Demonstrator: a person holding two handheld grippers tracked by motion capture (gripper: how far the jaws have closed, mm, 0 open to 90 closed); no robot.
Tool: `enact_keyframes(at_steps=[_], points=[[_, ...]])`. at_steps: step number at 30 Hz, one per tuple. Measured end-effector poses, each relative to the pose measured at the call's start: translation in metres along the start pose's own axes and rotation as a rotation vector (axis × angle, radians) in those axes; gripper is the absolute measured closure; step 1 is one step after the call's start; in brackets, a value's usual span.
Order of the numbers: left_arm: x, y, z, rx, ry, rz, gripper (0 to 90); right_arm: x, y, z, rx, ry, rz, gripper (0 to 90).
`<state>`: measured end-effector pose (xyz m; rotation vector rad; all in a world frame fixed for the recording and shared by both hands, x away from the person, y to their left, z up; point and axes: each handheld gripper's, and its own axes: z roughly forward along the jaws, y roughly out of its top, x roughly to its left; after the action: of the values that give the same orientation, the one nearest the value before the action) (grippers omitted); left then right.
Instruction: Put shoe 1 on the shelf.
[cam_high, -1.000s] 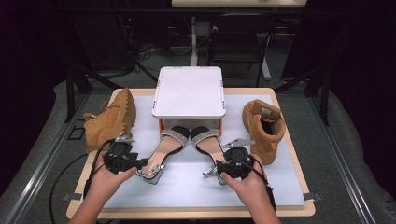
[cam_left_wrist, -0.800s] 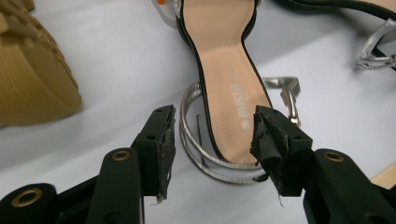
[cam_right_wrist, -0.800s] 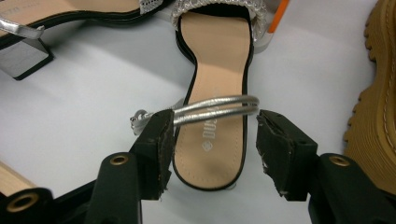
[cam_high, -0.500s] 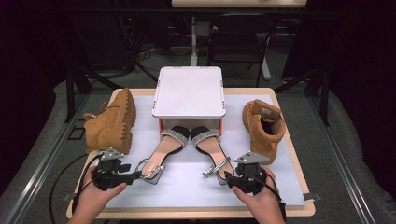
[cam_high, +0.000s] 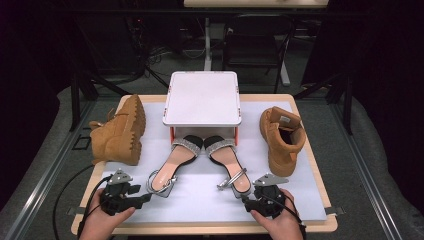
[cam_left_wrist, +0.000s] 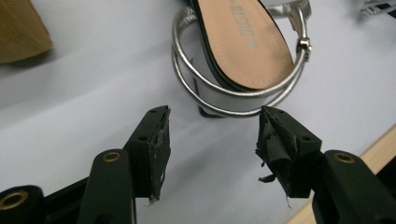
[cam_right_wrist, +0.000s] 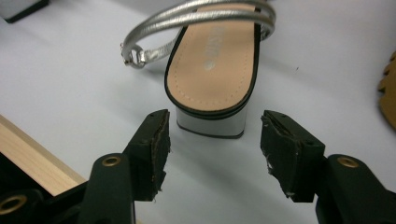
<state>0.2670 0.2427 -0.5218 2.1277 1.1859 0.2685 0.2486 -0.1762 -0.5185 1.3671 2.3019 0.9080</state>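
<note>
**Both grippers backing off the sandals**

Both hands are pulling back toward the near edge, away from the sandal heels they were beside a second ago, and their jaws have just been opening. The left gripper (cam_high: 142, 196) is standing wide and empty, just short of the left sandal (cam_high: 172, 162); the right gripper (cam_high: 246, 199) is likewise wide and empty behind the right sandal (cam_high: 227, 160). The pair is lying toes-first under the white stand (cam_high: 202, 97), apparently placed. The two boots (cam_high: 120, 132) are waiting at the left and right sides of the table (cam_high: 310, 225)
</note>
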Motion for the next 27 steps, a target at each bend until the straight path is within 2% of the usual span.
enact_keyframes(at_steps=[6,13,15,19,20,21,24,27], points=[[-0.006,-0.004,0.012,0.069,-0.011,0.040,44.6,0.002,-0.004,0.014,0.030,0.007,-0.026,40.7],[-0.008,-0.001,0.026,0.054,-0.007,0.060,42.3,0.003,-0.005,0.024,0.031,0.009,-0.026,38.7],[-0.008,0.000,0.029,0.046,-0.020,0.069,42.3,0.002,-0.005,0.026,0.028,0.008,-0.023,38.7],[-0.013,0.003,0.033,0.029,-0.020,0.103,44.4,0.003,-0.004,0.030,0.028,-0.011,-0.023,40.2],[-0.014,0.005,0.033,0.032,-0.006,0.114,45.8,0.004,-0.003,0.029,0.030,-0.020,-0.023,42.9],[-0.015,0.006,0.034,0.033,0.012,0.113,48.2,0.004,-0.003,0.029,0.032,-0.028,-0.018,44.1],[-0.017,0.008,0.035,0.045,0.012,0.106,48.5,0.005,-0.002,0.029,0.034,-0.023,0.015,44.3],[-0.020,0.008,0.034,0.049,0.002,0.104,49.6,0.009,-0.001,0.030,0.038,-0.032,0.021,44.5]])
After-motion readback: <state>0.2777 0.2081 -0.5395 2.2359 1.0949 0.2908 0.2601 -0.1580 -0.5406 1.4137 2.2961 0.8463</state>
